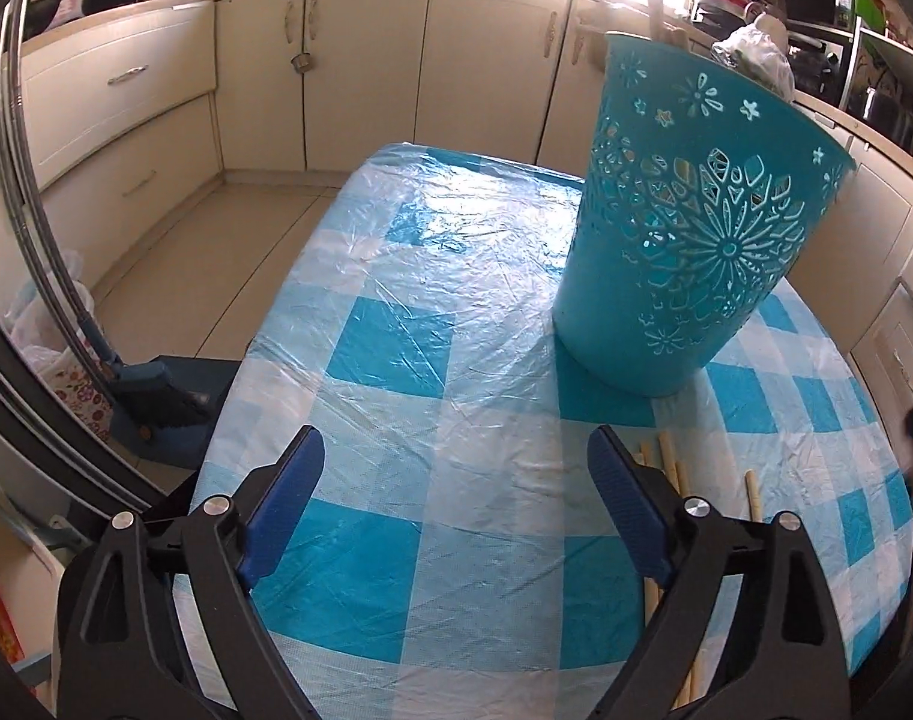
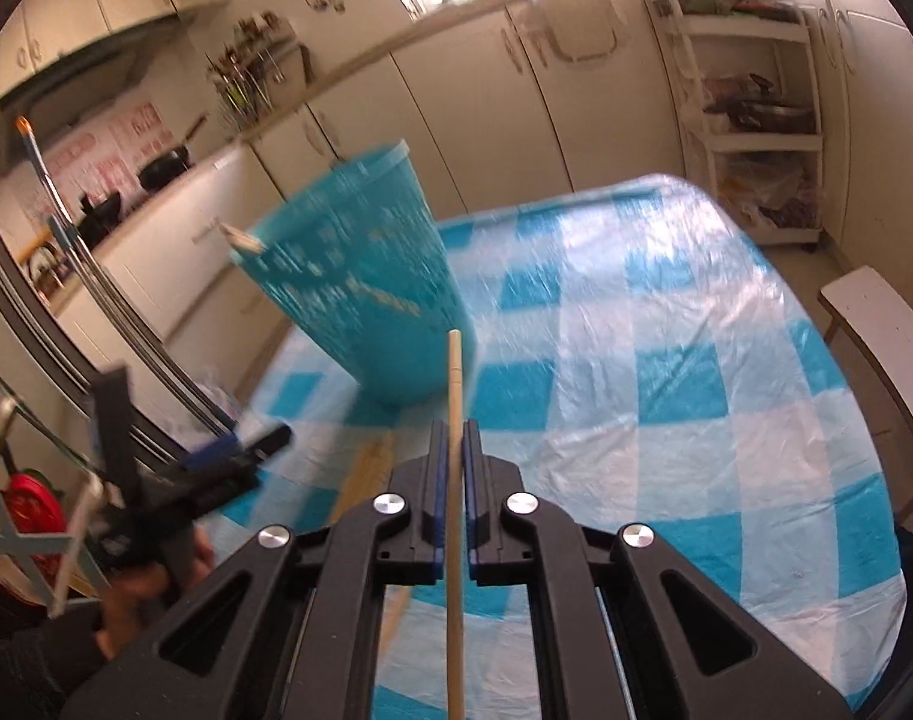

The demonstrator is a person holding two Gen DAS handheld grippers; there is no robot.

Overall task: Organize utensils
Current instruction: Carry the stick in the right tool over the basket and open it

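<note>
Right gripper [image 2: 454, 438] clamped on one chopstick [image 2: 454, 372], heading for the teal basket [image 2: 366, 276]; left gripper [image 1: 456, 492] spread wide, empty, near the loose chopsticks [image 1: 666, 456] before that basket. Next: tip over the rim, release.

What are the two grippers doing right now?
Left gripper: open, nothing between its fingers.
Right gripper: shut on a wooden chopstick.

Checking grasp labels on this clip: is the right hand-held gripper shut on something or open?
Shut on a chopstick. The right hand-held gripper has its blue pads pressed against a single wooden chopstick that sticks out toward the teal basket.
</note>
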